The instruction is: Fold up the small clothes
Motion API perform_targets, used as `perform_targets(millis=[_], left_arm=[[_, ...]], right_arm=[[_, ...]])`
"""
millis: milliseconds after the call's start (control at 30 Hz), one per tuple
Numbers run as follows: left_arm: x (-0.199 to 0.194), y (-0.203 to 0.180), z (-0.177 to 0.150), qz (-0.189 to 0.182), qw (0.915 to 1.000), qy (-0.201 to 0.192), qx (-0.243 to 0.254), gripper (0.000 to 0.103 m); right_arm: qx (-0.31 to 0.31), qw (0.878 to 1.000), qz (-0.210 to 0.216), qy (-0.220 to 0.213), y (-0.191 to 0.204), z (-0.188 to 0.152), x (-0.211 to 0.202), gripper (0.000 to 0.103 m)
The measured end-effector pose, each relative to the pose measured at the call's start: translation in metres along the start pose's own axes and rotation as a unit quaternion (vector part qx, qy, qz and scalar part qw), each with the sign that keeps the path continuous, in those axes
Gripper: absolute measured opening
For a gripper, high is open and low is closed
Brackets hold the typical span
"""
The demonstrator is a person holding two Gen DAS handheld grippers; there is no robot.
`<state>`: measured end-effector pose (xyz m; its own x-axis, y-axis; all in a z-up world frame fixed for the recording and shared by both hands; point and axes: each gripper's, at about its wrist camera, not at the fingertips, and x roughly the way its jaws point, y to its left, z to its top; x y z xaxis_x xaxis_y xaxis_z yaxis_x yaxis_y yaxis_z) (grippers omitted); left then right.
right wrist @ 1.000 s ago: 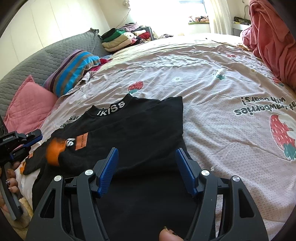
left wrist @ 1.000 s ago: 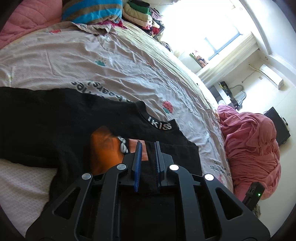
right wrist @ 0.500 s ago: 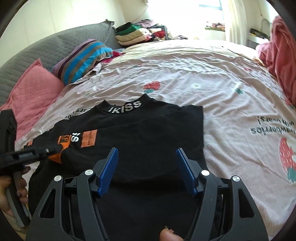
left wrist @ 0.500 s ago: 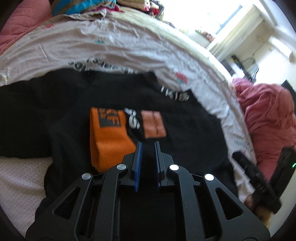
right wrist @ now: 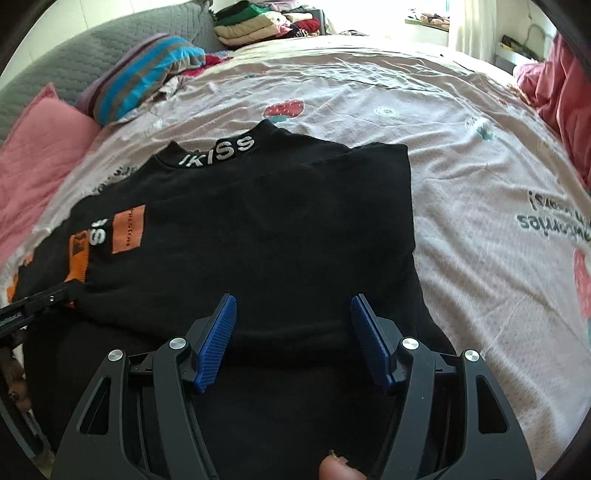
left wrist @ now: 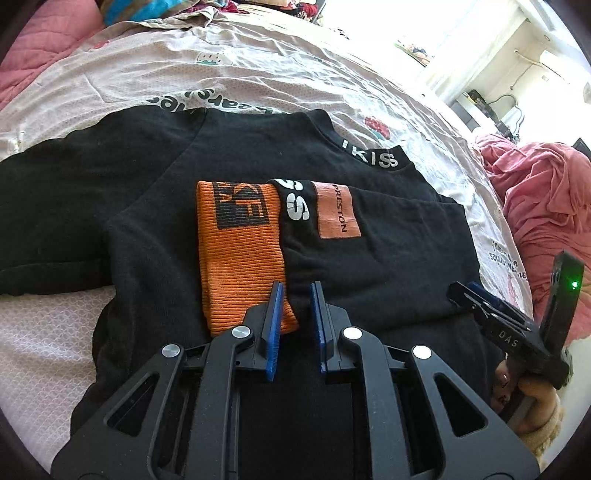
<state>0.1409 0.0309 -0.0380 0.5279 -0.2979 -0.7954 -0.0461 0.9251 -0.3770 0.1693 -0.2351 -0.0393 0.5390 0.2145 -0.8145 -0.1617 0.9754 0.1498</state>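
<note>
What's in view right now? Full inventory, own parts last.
shirt: 1, black, flat on the bed, right sleeve folded across the chest
cuff: 1, orange ribbed, end of the folded sleeve, mid-shirt
collar: 1, black with white lettering, far edge of shirt
bedsheet: 1, pale pink with strawberry print, under the shirt
pink pillow: 1, pink, head of bed
striped pillow: 1, purple, blue and grey, beside pink pillow
clothes stack: 1, mixed colours, far corner
blanket: 1, red-pink, heaped at bedside
left gripper: 1, black with blue pads, narrowly open, over the cuff end
right gripper: 1, same colours, wide open, over shirt's lower half
</note>
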Motion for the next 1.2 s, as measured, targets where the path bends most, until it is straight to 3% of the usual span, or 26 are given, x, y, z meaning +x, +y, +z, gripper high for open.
perform_targets(millis=[500, 567, 633, 667, 800, 967, 1200], left_arm=[[-0.028, -0.011, 0.000, 0.004, 0.9995, -0.031, 0.011, 0.047], [-0.032, -0.009, 0.001, 0.007, 0.9992, -0.038, 0.007, 0.048], [-0.039, -0.006, 0.002, 0.019, 0.9985, -0.050, 0.003, 0.060], [-0.044, -0.005, 0.001, 0.033, 0.9976, -0.061, 0.002, 0.072], [-0.060, 0.004, 0.004, 0.043, 0.9956, -0.083, -0.008, 0.082], [-0.075, 0.013, 0.005, 0.068, 0.9923, -0.103, -0.014, 0.089], [-0.089, 0.026, 0.004, 0.078, 0.9899, -0.115, -0.025, 0.090]], right_arm=[[0.013, 0.999, 0.025, -0.042, 0.003, -0.007, -0.034, 0.088], [0.013, 0.998, 0.032, -0.051, 0.004, -0.007, -0.039, 0.092], [0.010, 0.998, 0.033, -0.060, 0.006, -0.006, -0.044, 0.096], [0.008, 0.997, 0.034, -0.063, 0.008, -0.006, -0.047, 0.096], [0.002, 0.997, 0.035, -0.068, 0.015, -0.004, -0.051, 0.098], [-0.010, 0.997, 0.033, -0.072, 0.025, -0.002, -0.055, 0.098], [-0.025, 0.996, 0.039, -0.079, 0.044, 0.001, -0.060, 0.098]])
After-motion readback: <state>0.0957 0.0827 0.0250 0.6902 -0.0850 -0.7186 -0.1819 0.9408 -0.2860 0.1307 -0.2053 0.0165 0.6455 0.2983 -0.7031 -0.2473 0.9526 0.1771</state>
